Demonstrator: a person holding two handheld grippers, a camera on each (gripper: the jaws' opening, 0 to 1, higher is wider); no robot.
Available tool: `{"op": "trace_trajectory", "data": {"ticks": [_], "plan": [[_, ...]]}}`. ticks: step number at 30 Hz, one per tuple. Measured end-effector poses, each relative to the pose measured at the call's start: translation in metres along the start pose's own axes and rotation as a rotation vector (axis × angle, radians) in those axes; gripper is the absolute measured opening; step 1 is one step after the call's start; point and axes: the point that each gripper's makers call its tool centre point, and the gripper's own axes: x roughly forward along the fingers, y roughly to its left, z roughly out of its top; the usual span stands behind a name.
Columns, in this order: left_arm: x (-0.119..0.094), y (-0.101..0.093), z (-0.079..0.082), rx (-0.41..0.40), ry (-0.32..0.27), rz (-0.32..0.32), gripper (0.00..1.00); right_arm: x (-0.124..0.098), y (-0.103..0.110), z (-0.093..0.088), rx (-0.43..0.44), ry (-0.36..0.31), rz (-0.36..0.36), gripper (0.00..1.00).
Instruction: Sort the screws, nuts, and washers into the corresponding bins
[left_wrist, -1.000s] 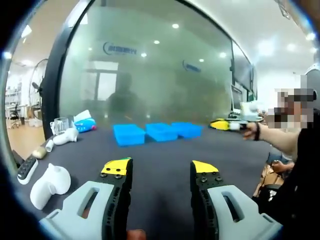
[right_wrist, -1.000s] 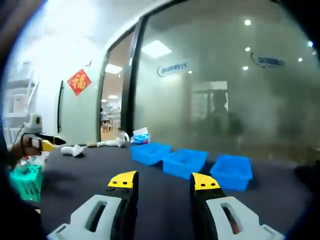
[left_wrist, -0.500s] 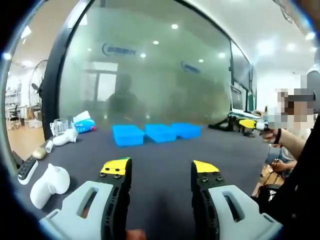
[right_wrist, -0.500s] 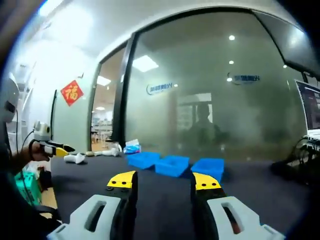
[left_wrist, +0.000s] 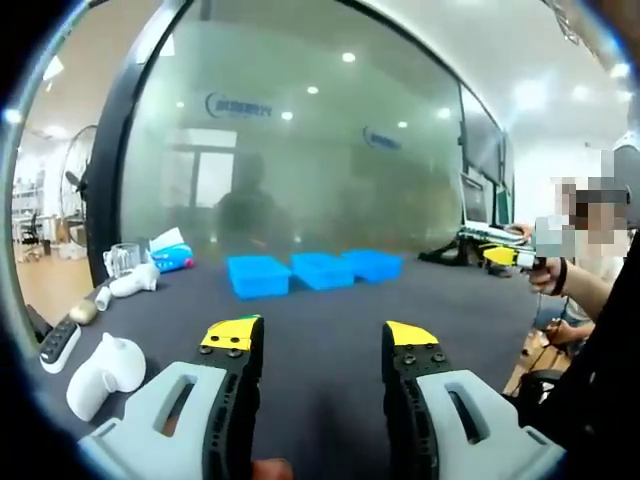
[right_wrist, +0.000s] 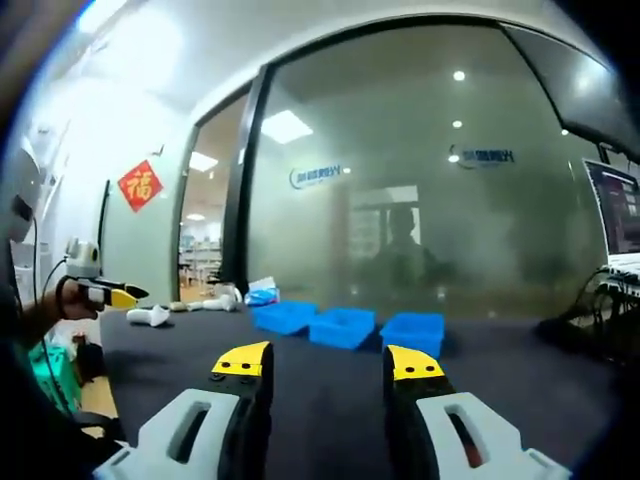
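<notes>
Three blue bins stand in a row at the far side of the dark table (left_wrist: 330, 320): left bin (left_wrist: 258, 274), middle bin (left_wrist: 322, 270), right bin (left_wrist: 374, 264). The right gripper view shows the same row: (right_wrist: 284, 316), (right_wrist: 343, 326), (right_wrist: 414, 333). My left gripper (left_wrist: 322, 345) is held above the table, open, with nothing between its yellow-tipped jaws. My right gripper (right_wrist: 328, 362) is also open and empty. The right gripper (left_wrist: 505, 256) appears at the right of the left gripper view, held by a hand. The left gripper (right_wrist: 108, 294) appears at the left of the right gripper view. No screws, nuts or washers are visible.
White controllers (left_wrist: 105, 362) and a dark remote (left_wrist: 58, 344) lie at the table's left edge. A clear cup (left_wrist: 120, 258) and a blue-white pack (left_wrist: 170, 250) stand near the glass wall (left_wrist: 300, 150). A laptop (right_wrist: 612, 215) and cables sit at the right. A green basket (right_wrist: 52, 365) is at the left.
Both cameras shifted slightly. In the left gripper view the hand with the right gripper rose and moved right. The right gripper view swung from looking down-left at the bins to a more level look.
</notes>
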Motion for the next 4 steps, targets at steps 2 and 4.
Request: {"op": "trace_trajectory", "data": {"ticks": [2,4], "plan": [[0.0003,0.0003,0.0005,-0.001,-0.002,0.000,0.46,-0.0002,0.0004,0.0006,0.002,-0.001,0.000,0.41],[0.0005,0.0002,0.0008,-0.002,-0.003,0.000,0.46,-0.0004,0.0004,0.0011,0.002,-0.002,-0.001,0.41]]}}
